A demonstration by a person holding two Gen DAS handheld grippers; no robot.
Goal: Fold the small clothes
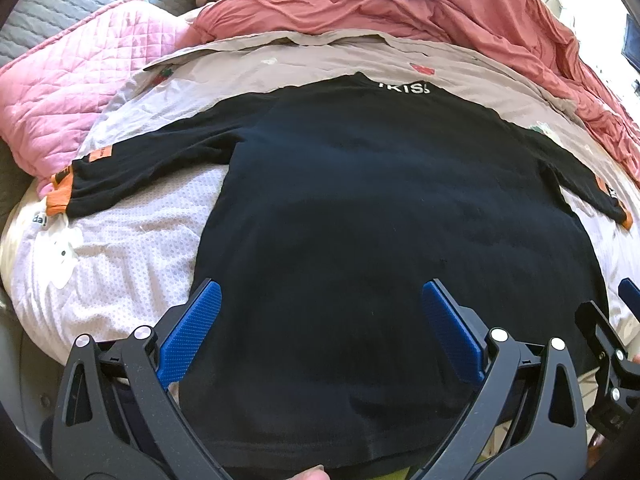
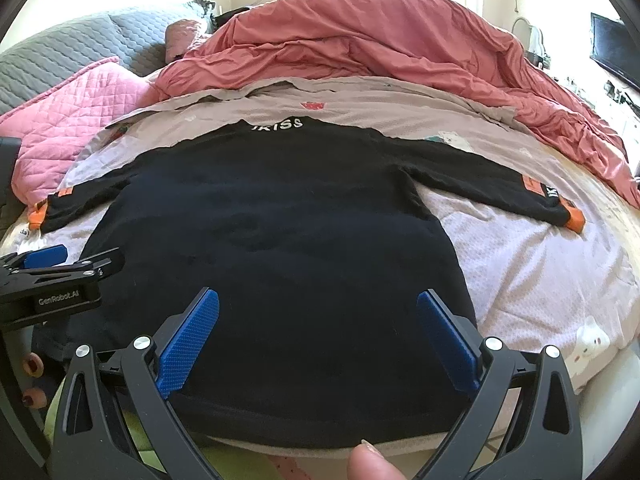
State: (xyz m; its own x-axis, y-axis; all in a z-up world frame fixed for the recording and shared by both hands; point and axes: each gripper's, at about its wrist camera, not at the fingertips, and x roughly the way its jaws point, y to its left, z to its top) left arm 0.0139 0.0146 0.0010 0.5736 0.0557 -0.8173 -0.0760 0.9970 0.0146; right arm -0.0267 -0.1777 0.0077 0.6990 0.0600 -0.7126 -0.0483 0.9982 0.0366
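We are looking at a black shirt lying spread out flat on a bed, back side up, its hem toward us and its collar at the far end, where white lettering is showing. Both sleeves are lying stretched out to the sides, and each one is ending in an orange cuff. The shirt is resting on a pale bedsheet with small cartoon prints, and a beige cloth is lying under its upper part.

We are holding the left gripper over the hem part of the shirt, toward its left edge, with its blue fingers standing wide apart and nothing between them. We are holding the right gripper the same way over the hem, toward the right edge, its blue pads also spread wide with only the dark cloth below them. We cannot tell whether either gripper is touching the fabric. The two grippers are sitting close beside each other, each one showing at the edge of the other's view.

Beyond the shirt, a crumpled salmon-red blanket is piling up across the far side of the bed. A pink quilted cover is lying at the far left, with a grey quilted one behind it. A fingertip is showing at the bottom of the right view.
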